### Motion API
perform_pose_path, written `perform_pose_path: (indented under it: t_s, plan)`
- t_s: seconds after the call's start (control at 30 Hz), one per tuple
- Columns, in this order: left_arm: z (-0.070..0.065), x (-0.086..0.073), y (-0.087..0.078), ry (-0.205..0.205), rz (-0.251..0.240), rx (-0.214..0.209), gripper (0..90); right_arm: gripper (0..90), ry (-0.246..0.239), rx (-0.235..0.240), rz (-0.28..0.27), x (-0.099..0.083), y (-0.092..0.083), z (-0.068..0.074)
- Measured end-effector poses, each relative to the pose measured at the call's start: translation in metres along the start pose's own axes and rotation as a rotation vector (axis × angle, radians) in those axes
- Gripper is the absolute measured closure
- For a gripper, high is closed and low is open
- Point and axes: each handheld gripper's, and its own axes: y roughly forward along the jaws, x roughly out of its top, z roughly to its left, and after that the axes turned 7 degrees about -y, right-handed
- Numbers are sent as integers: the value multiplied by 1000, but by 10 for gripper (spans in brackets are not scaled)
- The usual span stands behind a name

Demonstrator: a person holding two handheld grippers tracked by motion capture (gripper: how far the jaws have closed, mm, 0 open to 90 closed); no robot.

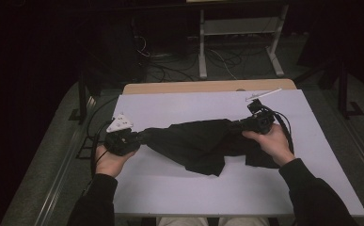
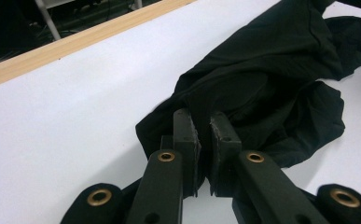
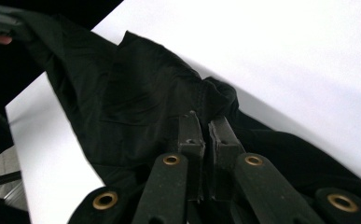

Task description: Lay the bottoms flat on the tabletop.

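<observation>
A black cloth garment [image 1: 196, 143] hangs stretched between my two grippers above the white table [image 1: 179, 193], its lower folds sagging onto the surface. My left gripper [image 1: 142, 137] is shut on the garment's left end; in the left gripper view the pads [image 2: 187, 133] pinch the black fabric [image 2: 262, 88]. At the right, my right gripper [image 1: 238, 126] is shut on the other end. In the right gripper view the fabric [image 3: 136, 102] runs from the closed pads [image 3: 190, 135] toward the far hand.
A wooden strip [image 1: 208, 86] borders the table's far edge. A thin white stick [image 1: 263, 95] lies near the back right corner. Cables and a white frame leg [image 1: 202, 47] are on the floor beyond. The person's sleeves [image 1: 311, 197] enter from below.
</observation>
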Motion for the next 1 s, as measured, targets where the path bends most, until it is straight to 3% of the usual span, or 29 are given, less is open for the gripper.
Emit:
perform_pose_path:
  t_s: [0.13, 0.43, 0.63, 0.73, 0.87, 0.93, 1.0]
  plan:
    - [0, 6, -5, 18, -3, -1, 826, 851, 1, 27, -3, -7, -5, 8]
    - [-1, 26, -12, 53, -9, 2, 826, 851, -59, 83, 4, -19, -19, 34]
    - [-3, 42, -9, 84, -8, -3, 826, 851, -55, 113, -8, -24, -27, 38]
    - [-4, 51, 1, 94, -5, -11, 826, 851, -40, 125, -18, -29, -33, 37]
    - [-6, 57, 23, 89, -13, -25, 826, 851, -19, 103, -22, -41, -39, 29]
    - [-9, 60, 38, 86, -18, -38, 826, 851, 34, 80, -32, -55, -42, 15]
    - [-13, 62, 54, 88, -18, -49, 826, 851, 57, 74, -37, -60, -43, 10]
